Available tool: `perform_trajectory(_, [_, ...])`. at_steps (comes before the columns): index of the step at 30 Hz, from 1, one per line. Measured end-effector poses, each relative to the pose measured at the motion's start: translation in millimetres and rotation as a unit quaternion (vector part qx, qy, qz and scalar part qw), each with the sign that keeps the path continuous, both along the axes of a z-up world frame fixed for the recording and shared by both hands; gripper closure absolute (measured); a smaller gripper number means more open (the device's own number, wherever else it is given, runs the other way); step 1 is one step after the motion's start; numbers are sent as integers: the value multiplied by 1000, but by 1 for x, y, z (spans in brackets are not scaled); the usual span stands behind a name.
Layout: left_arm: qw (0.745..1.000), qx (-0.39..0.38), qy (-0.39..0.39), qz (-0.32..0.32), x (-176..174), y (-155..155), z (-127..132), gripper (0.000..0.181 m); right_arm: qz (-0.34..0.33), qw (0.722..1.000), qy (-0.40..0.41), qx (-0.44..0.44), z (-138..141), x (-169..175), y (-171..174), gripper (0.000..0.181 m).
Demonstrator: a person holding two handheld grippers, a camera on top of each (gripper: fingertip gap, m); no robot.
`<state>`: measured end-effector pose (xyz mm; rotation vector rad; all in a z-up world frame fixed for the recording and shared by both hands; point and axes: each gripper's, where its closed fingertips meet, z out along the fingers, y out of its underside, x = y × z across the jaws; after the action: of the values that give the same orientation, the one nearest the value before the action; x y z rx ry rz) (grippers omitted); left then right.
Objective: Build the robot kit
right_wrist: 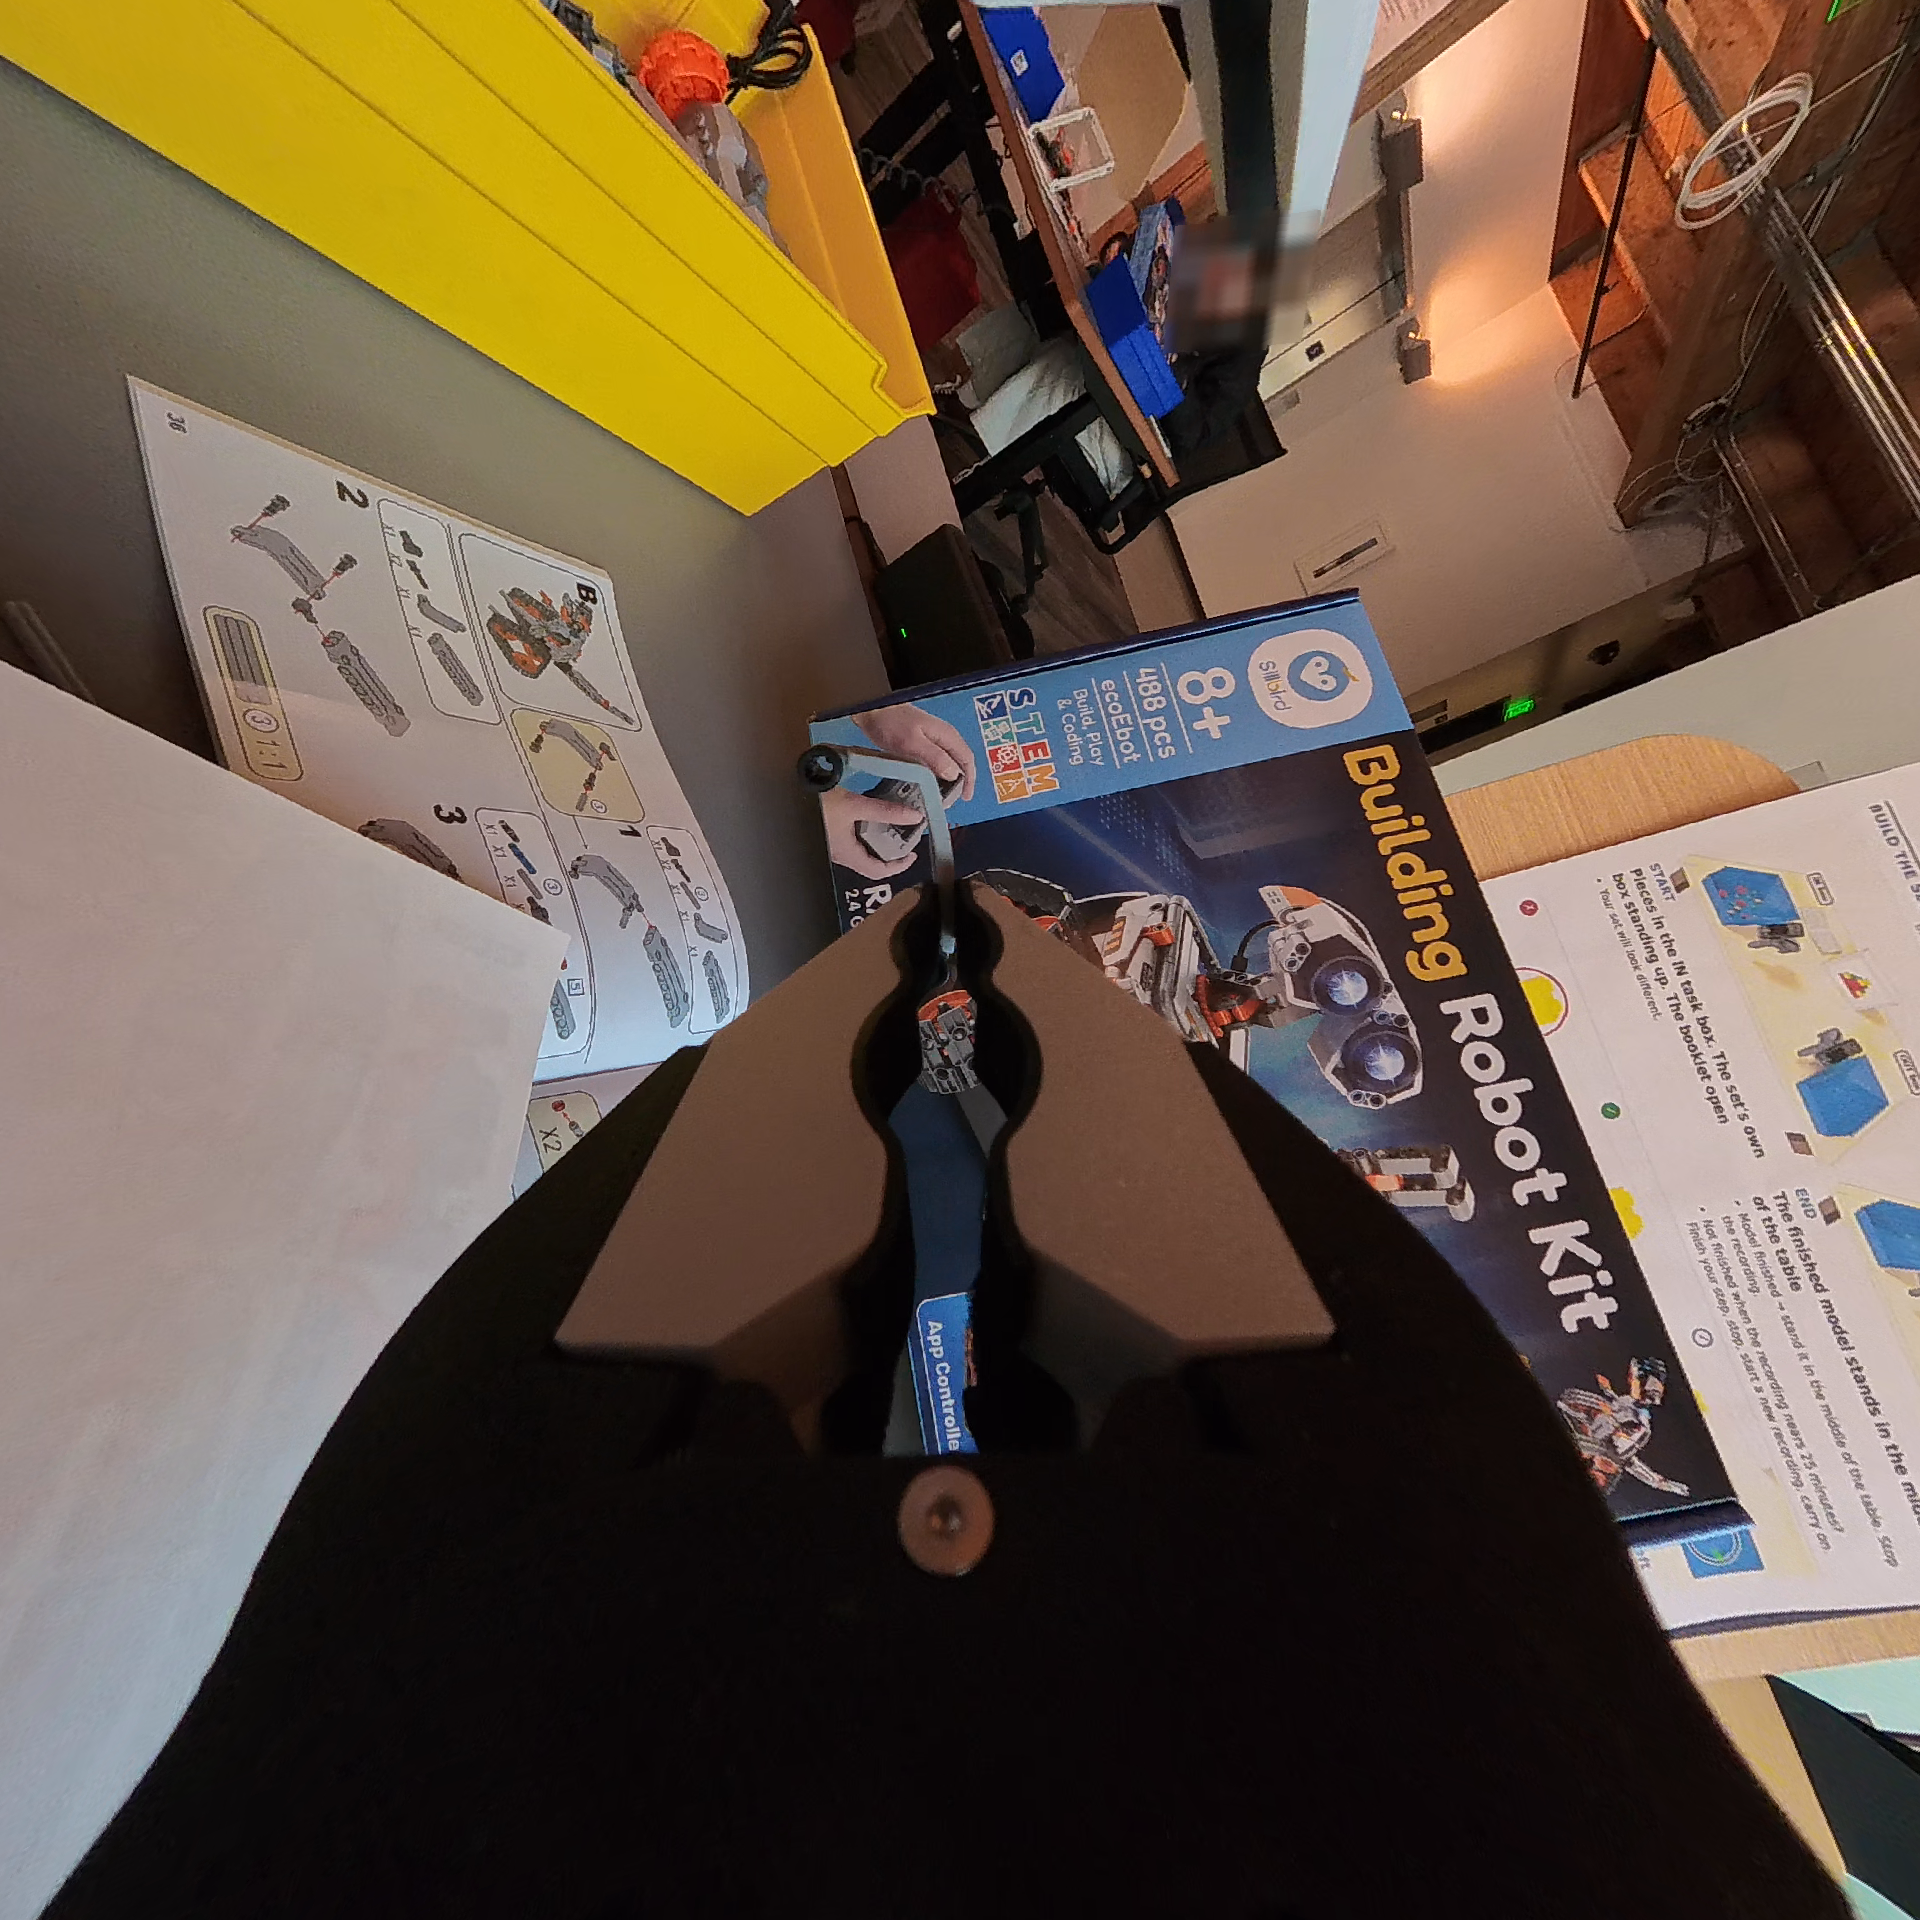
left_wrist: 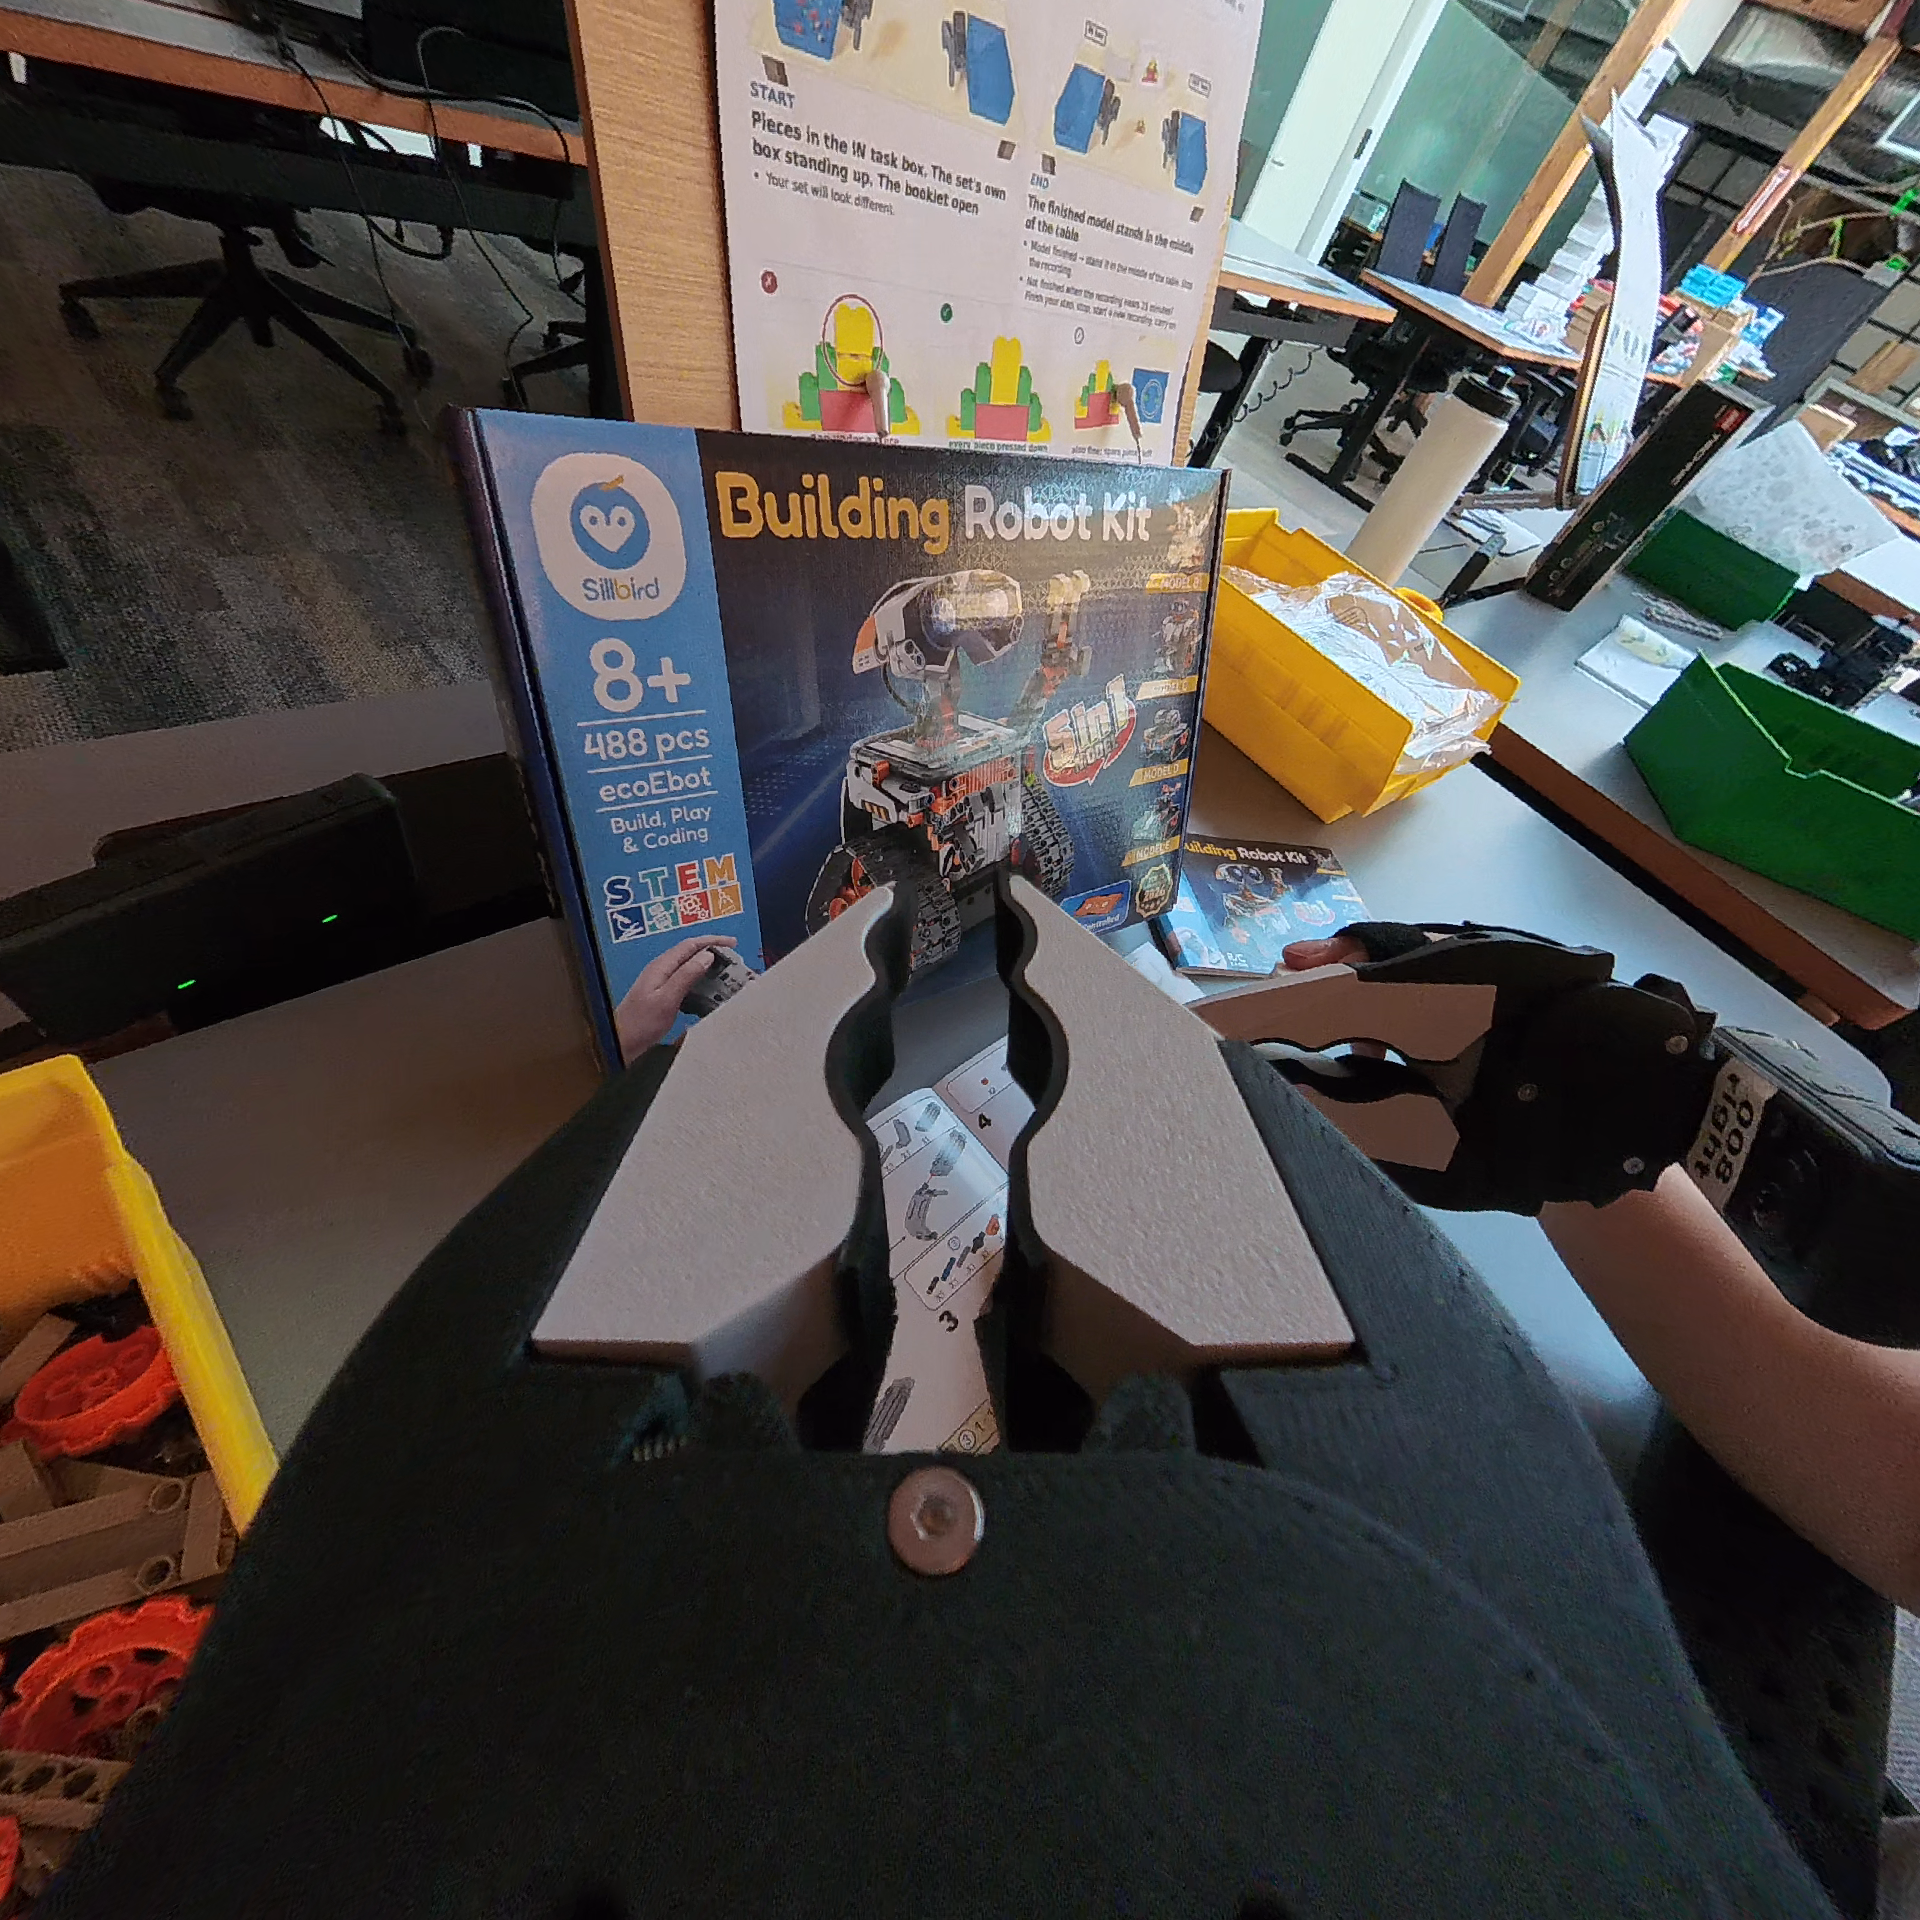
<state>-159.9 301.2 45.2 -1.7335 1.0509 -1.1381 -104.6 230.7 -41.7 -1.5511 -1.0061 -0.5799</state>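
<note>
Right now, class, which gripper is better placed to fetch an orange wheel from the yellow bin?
Probably left: the left gripper is empty, with the yellow bin holding orange wheels close beside it. The right gripper is shut on a grey angled piece.

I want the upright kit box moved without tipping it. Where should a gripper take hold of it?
Grip the kit box on its top edge, coming from above. It stands upright on the table, thin front to back, so that edge fits between the fingers. The wide front face likely would not.
</note>
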Motion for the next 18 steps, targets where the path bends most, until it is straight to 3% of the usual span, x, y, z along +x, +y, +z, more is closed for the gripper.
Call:
perform_trajectory(4, [1000,-2,12,-12,2,-4,-4,167,0,1000,0,2,1,0,0,180])
perform_trajectory(6, [999,-12,10,-47,6,-15,-6,163,0,1000,0,3,2,0,-1,181])
perform_trajectory(9, [992,-38,29,-121,16,-40,-17,148,2,1000,6,6,5,-1,-1,181])
perform_trajectory(12, [982,-26,98,-158,25,-55,-43,125,10,1000,16,13,10,-7,-2,181])
perform_trajectory(18, [958,-11,183,-220,38,-81,-79,140,12,1000,11,23,17,-12,-4,181])
